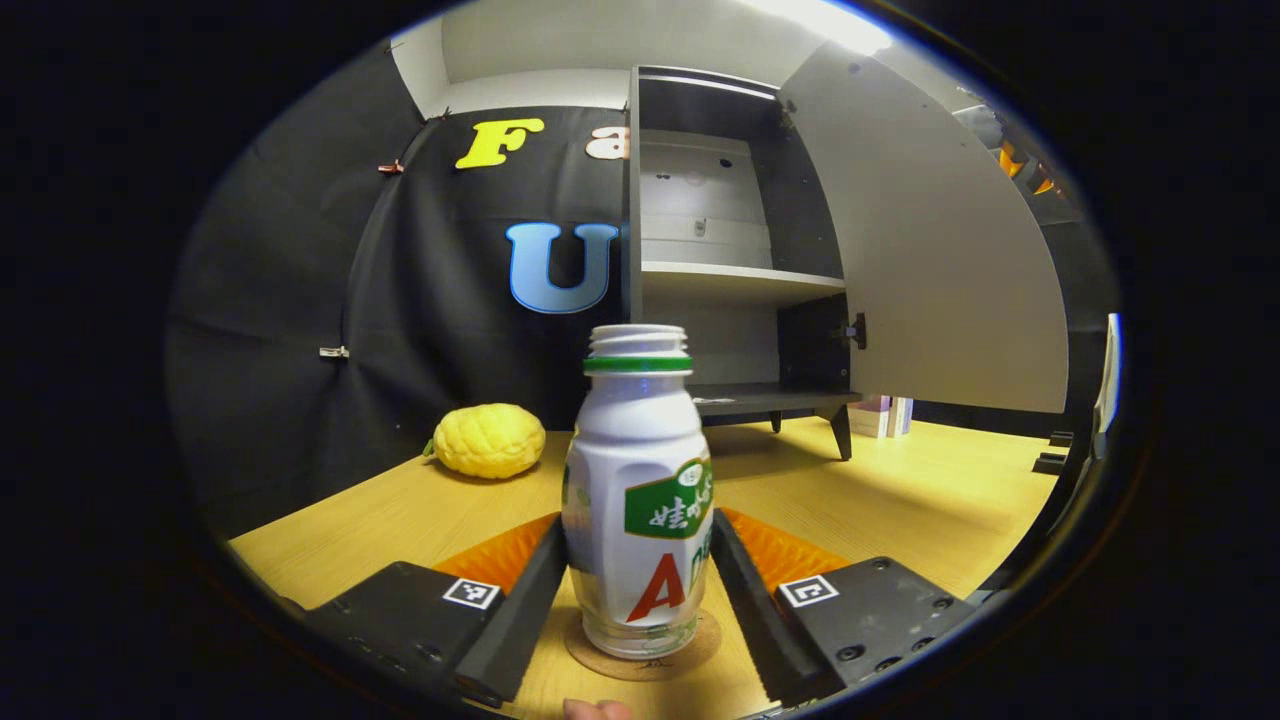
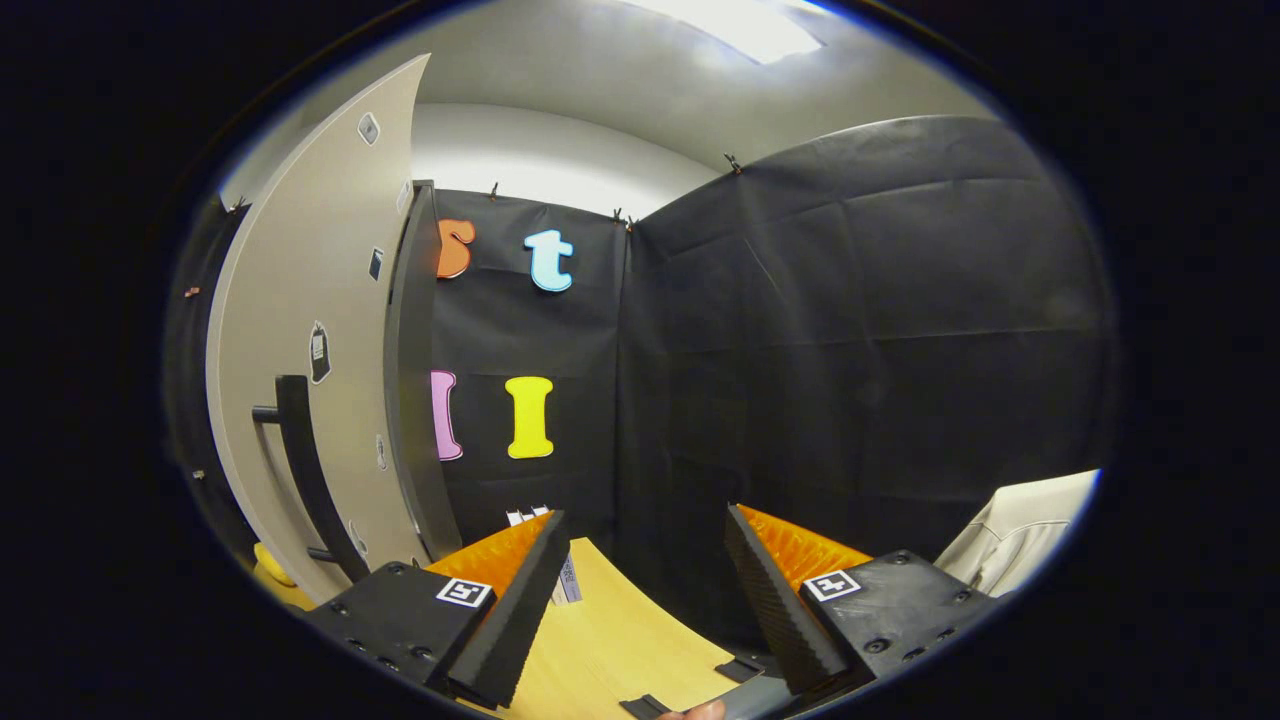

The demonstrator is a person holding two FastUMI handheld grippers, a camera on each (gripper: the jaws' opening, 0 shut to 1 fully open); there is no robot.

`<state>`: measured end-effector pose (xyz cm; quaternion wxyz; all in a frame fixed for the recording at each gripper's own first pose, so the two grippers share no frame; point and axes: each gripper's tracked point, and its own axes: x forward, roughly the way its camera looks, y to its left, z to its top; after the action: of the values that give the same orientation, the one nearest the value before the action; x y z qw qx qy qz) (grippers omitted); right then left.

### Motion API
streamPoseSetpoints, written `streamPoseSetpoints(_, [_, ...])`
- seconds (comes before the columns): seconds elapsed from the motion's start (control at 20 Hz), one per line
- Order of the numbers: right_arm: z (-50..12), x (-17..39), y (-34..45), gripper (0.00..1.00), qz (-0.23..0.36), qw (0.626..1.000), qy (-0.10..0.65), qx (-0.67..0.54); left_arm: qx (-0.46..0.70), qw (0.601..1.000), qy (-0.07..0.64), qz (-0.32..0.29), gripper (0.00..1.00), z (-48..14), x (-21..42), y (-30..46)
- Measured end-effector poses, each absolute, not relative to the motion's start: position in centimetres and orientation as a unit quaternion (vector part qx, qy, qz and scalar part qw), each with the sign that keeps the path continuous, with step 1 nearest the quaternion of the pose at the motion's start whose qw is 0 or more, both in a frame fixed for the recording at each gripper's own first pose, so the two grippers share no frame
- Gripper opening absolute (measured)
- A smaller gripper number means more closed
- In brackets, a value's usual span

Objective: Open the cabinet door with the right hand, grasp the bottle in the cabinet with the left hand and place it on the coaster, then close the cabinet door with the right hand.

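Standing upright on the coaster (image 1: 690, 650), the bottle (image 1: 637, 490) sits between the left gripper's (image 1: 637, 590) fingers, contact unclear; right gripper (image 2: 648, 590) gapes wide.

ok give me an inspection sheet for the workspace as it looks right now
Surface: light wooden table, bare around the cabinet's feet.
Job's things: bottle stands upright on the round coaster; cabinet shelves look bare; cabinet door swung open, its dark handle seen in the right gripper view.
Clutter: a bumpy yellow fruit-like object left of the cabinet; book-like items behind the cabinet's leg.
Grippers: left gripper has a finger on each side of the bottle, contact unclear; right gripper open, holding nothing, beside the door.
Cables: nothing seen.
Surroundings: black cloth booth wall, ceiling light, a pale sleeve at the right edge.
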<state>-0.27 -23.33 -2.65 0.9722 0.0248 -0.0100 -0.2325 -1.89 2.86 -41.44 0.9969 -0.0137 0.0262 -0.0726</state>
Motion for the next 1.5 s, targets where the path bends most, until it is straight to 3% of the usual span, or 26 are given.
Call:
streamPoseSetpoints(0.15, [-3.0,-0.4,-23.4,0.97,-0.233,0.972,-0.007,0.028,-0.018,0.996,0.031,-0.076,0.94,-41.2,-1.9,2.9])
streamPoseSetpoints(0.4, [-3.0,-0.1,-23.5,0.97,-0.229,0.973,-0.008,0.029,-0.019,0.997,0.046,-0.067,0.94,-38.6,-2.3,3.5])
streamPoseSetpoints(1.15, [-2.4,3.4,-20.4,0.97,-0.154,0.988,-0.006,0.019,-0.024,0.997,0.06,-0.034,0.94,-16.1,-1.8,0.9])
streamPoseSetpoints(1.5, [-1.9,4.3,-19.4,0.97,-0.116,0.992,-0.005,0.054,-0.06,0.998,0.026,-0.026,0.93,-6.4,-0.5,-1.0])
